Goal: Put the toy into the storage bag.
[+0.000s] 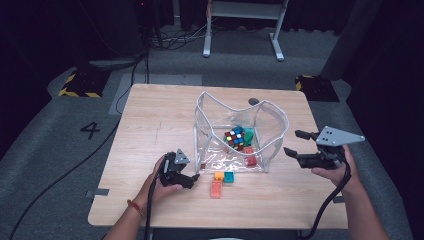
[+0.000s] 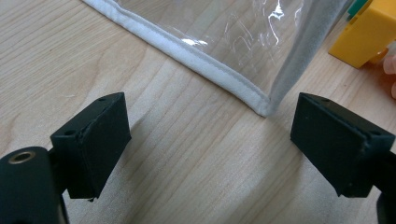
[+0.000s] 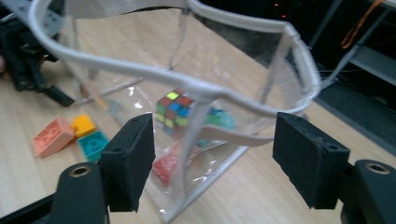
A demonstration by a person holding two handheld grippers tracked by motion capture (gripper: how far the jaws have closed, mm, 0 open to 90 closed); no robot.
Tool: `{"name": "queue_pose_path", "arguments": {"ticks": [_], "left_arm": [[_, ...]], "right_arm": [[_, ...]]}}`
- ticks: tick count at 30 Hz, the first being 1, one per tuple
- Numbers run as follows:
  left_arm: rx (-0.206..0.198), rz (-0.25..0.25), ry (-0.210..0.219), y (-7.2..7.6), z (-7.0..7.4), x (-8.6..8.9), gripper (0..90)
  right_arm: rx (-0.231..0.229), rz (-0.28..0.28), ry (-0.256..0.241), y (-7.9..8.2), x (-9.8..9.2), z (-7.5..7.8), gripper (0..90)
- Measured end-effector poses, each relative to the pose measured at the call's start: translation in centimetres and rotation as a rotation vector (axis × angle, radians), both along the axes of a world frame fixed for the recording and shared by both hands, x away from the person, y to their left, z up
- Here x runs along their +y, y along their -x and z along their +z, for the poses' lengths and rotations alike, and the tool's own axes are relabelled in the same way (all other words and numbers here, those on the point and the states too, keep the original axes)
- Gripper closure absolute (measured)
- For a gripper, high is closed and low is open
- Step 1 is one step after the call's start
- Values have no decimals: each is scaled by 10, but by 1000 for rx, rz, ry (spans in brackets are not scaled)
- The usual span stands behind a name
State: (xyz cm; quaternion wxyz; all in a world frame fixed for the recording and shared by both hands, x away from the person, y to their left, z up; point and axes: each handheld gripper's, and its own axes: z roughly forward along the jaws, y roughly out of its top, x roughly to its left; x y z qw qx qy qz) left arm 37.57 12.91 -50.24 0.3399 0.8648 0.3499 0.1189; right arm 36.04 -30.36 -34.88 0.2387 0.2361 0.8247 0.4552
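My left tool (image 1: 192, 178) sits low on the counter (image 1: 150, 125), jaws wide and holding nothing, at the near corner of the clear bag (image 1: 272, 145), my right tool (image 1: 295, 144) spread wide beside the bag's right rim, the puzzle cube (image 1: 234, 137) inside, three bricks (image 1: 222, 180) just outside.

In the left gripper view the clear pouch (image 2: 224, 42) runs off the top edge just beyond the jaws, and the yellow brick (image 2: 366, 32) past the right jaw is cut by the corner — its studs cannot be seen. In the right gripper view the teal piece (image 3: 219, 119) behind the Rubik's cube (image 3: 175, 108) blurs through the plastic between the jaws, its shape unreadable, and the left gripper (image 3: 28, 56) is cropped by the left edge.
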Motion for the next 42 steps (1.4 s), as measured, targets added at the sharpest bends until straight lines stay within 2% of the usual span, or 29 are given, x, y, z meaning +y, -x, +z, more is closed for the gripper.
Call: {"name": "queue_pose_path", "arguments": {"ticks": [2,5,7,9,13,16,22,24,28,30,36,37,38,39,42], "left_arm": [[-1,0,-3,0,0,0,120],[-2,0,-2,0,0,0,120],[-2,1,-3,0,0,0,120],[-1,1,-3,0,0,0,120],[-1,2,-1,0,0,0,120],[-1,2,-1,0,0,0,120],[-2,3,-1,0,0,0,120],[-2,3,-1,0,0,0,120],[-2,3,-1,0,0,0,120],[-2,3,-1,0,0,0,120],[-2,3,-1,0,0,0,120],[-2,3,-1,0,0,0,120],[-2,3,-1,0,0,0,120],[-2,3,0,0,0,0,120],[-2,1,-2,0,0,0,120]], "right_arm": [[3,16,-1,6,3,-8,308],[33,39,-11,14,9,-22,315],[41,57,3,18,14,-33,318],[59,74,17,22,19,-43,319],[103,121,3,28,30,-61,323],[115,157,34,29,43,-73,323],[161,231,78,20,74,-96,323],[194,240,102,18,86,-102,326],[184,302,148,8,108,-114,329],[204,304,165,6,118,-120,329],[202,303,202,-2,136,-132,329],[220,303,205,-2,138,-133,329],[211,303,216,-4,139,-135,329],[214,291,207,-5,142,-137,329],[190,312,218,-11,145,-142,328]]}}
